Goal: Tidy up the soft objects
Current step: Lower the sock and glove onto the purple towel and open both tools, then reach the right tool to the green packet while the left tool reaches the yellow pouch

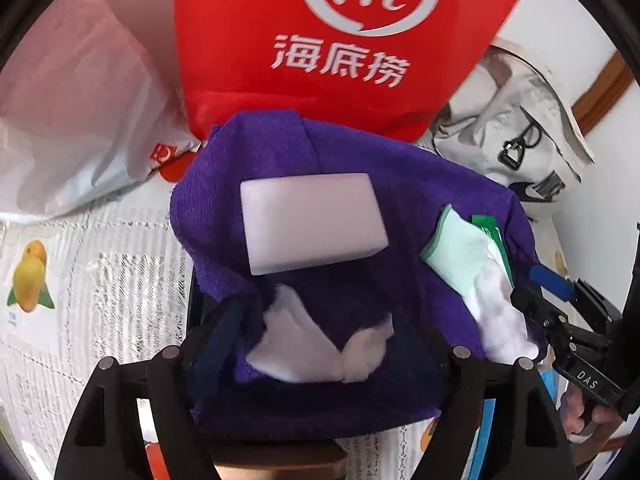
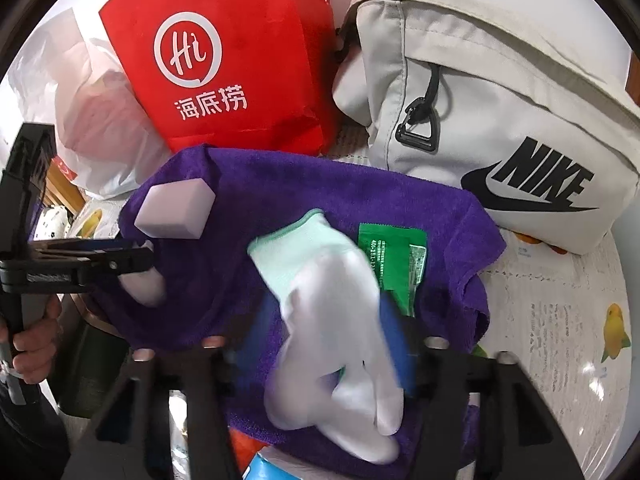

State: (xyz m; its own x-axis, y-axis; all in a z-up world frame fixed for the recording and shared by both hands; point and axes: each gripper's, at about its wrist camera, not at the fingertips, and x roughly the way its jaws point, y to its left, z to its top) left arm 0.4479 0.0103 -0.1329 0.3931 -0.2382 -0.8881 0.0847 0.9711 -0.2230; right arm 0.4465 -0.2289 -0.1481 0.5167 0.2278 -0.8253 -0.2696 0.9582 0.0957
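One purple towel lies spread across the middle of both views, and everything soft sits on it; one white sponge block rests at its centre in the left wrist view, upper left of the towel in the right wrist view; one white glove with a mint cuff lies in the lower centre of the right wrist view, at the right edge of the towel in the other; one green sachet lies just beside the glove, partly under it; one crumpled white piece lies low on the towel, and what it is I cannot tell.

The left gripper stands wide, its jaws on either side of that white piece with the pads not pressing it; the right gripper stands apart too, blue pads flanking the glove without pinching it.

Behind the towel, along the top of the frames: one red paper bag with white lettering, one white plastic bag at upper left, one pale grey backpack at upper right; the table wears a white cloth printed with yellow fruit; a white wall stands behind.
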